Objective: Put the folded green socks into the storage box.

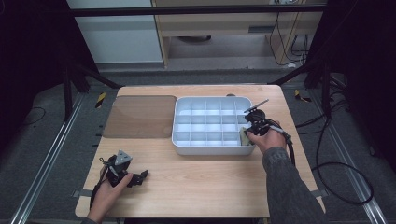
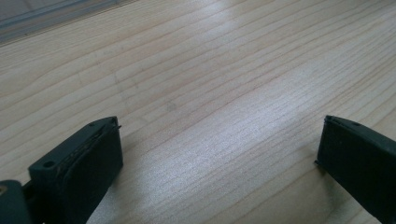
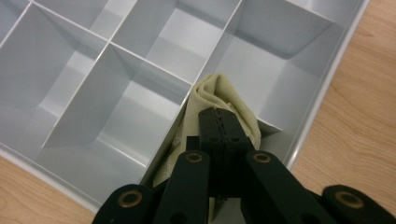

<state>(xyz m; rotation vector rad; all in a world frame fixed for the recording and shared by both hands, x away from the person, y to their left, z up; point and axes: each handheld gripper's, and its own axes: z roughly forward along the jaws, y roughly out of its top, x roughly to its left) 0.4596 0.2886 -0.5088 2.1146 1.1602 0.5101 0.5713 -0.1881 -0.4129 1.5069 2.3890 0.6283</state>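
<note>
Right gripper (image 3: 223, 122) was clamped on cloth (image 3: 219, 95) in tray (image 3: 322, 100) corner; left gripper (image 2: 219, 154) wide open, empty. Risk: cloth snagging divider, dragging tray.

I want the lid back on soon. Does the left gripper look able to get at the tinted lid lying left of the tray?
Probably yes. The left gripper rests open on the table, and the bare wood between it and the tinted lid leaves the way free. The right gripper works at the tray, off that path.

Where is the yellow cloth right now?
The cloth is pinched in the right gripper, down in a compartment of the white tray at its near right corner, as the high view shows.
</note>
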